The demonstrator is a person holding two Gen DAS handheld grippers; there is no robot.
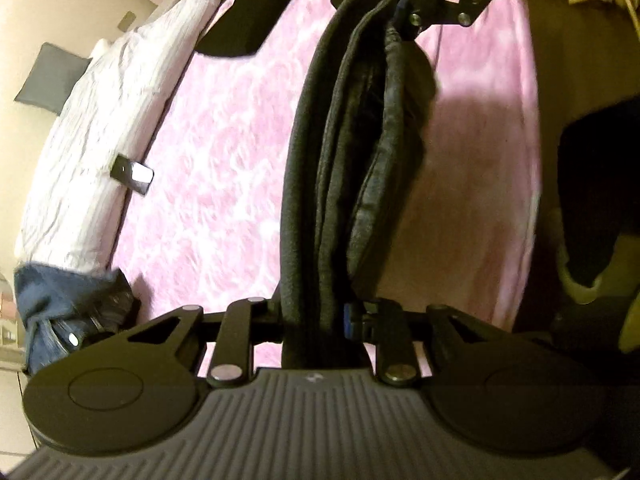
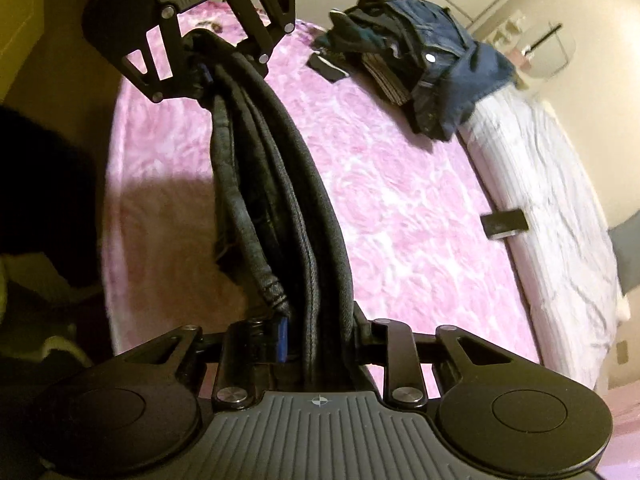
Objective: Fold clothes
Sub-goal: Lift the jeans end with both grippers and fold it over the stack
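A dark grey folded garment (image 1: 340, 152) hangs stretched between my two grippers above the pink bed cover (image 1: 224, 152). My left gripper (image 1: 316, 320) is shut on one end of it. My right gripper (image 1: 384, 8) shows at the top of the left wrist view, shut on the other end. In the right wrist view the same garment (image 2: 280, 200) runs from my right gripper (image 2: 316, 340) up to my left gripper (image 2: 204, 68), folded lengthwise into several layers, clear of the bed.
A pile of jeans and other clothes (image 2: 424, 60) lies at the bed's far corner, also in the left wrist view (image 1: 60, 312). A white quilted cover (image 1: 92, 140) lies along one side. Small dark flat objects (image 2: 505, 222) (image 2: 326, 68) rest on the bed. The pink cover (image 2: 400, 200) is bare beneath the garment.
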